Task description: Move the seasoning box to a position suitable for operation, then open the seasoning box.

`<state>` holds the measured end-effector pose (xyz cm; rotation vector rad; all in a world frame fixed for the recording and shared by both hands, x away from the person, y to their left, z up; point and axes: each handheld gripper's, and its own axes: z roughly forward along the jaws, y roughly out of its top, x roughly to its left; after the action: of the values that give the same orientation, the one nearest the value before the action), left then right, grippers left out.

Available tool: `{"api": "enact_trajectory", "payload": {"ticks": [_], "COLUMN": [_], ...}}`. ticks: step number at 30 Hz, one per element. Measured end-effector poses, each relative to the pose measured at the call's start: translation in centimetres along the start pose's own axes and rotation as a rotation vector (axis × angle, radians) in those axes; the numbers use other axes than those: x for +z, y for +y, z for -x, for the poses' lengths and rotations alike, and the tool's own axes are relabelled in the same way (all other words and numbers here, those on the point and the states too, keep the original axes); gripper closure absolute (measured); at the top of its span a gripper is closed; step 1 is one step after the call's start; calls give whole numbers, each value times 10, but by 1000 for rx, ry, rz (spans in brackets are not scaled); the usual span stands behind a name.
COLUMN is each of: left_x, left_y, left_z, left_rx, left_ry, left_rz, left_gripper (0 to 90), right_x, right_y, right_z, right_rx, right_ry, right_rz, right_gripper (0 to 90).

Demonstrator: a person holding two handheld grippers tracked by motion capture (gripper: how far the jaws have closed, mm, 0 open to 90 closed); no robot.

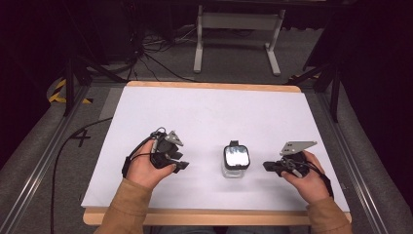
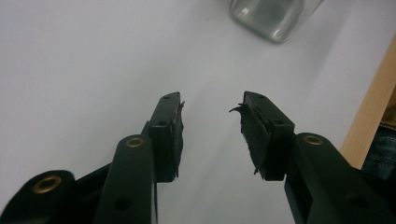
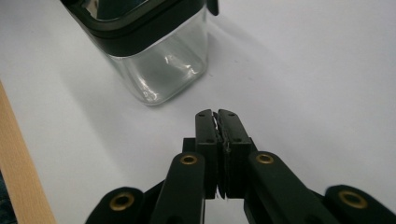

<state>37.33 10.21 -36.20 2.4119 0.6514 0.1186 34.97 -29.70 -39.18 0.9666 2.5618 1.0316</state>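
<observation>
Between the two grippers, near the desk's near edge: a square glass jar (image 1: 236,163), upright, standing on the white desk (image 1: 204,112) a little right of the middle of that edge. Nothing held or touched by either tool.

Right gripper (image 1: 271,166) just beside the jar's right wall, pointed level at it, tips apart from the glass. Left gripper (image 1: 183,165) on the opposite side, aimed toward the jar too, but with a clearly wider stretch of bare white surface in between. So the right one nearer, by a judgement from the high view. Jar's long axis vertical; both tools lying roughly level, along the near edge, facing each other across it.

Right gripper view (image 3: 217,114): jaws pressed together with barely a sliver of light, nothing between them, the jar (image 3: 149,51) ahead and to the left. Left gripper view (image 2: 211,103): jaws parted to a middling gap, nothing inside, a corner of the jar (image 2: 273,18) at the top edge.

Jar walls clear, smooth, rounded at the corners, thick at the base, seemingly empty. Black lid (image 1: 236,155) with a glossy window and a small tab at the far side. Worn, frayed black pads (image 2: 252,135). Matte white top, pale wood rim (image 1: 209,217).
</observation>
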Motion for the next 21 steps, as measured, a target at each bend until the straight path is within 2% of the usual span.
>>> {"api": "enact_trajectory", "payload": {"ticks": [1, 2, 6, 8, 9, 11, 12, 13, 14, 16, 19, 20, 21], "left_x": [0, 1, -3, -4, -4, -4, -2, -2, 2, 8, 13, 13, 16], "left_y": [0, 7, 20, 25, 25, 34, 38, 38, 43, 51, 67, 67, 73], "left_z": [0, 5, 14, 18, 18, 25, 28, 28, 34, 40, 41, 41, 40], "left_rx": [0, 33, 31, 20, 20, 27, 36, 36, 51, 84, 92, 92, 87], "left_ry": [0, -13, -23, -59, -59, -121, -142, -142, -171, -175, -193, -193, -202], "left_rz": [0, 48, 35, 65, 65, 84, 90, 90, 89, 85, 117, 117, 142], "left_gripper": [582, 575, 622, 641, 663, 677, 690, 699, 699, 724, 770, 785, 785], "right_x": [0, -10, -20, -23, -23, -25, -25, -25, -24, -24, -24, -24, -24], "right_y": [0, -3, -9, -12, -12, -15, -15, -15, -15, -16, -16, -16, -16], "right_z": [0, 3, 7, 8, 8, 9, 9, 9, 9, 7, 5, 5, 5], "right_rx": [0, 18, 40, 54, 54, 63, 64, 64, 67, 65, 61, 61, 58], "right_ry": [0, -14, -32, -34, -34, -38, -38, -38, -34, -34, -34, -34, -34], "right_rz": [0, 12, 26, 29, 29, 25, 25, 25, 26, 19, 21, 21, 17], "right_gripper": [880, 877, 876, 876, 876, 876, 876, 876, 875, 875, 873, 873, 873]}}
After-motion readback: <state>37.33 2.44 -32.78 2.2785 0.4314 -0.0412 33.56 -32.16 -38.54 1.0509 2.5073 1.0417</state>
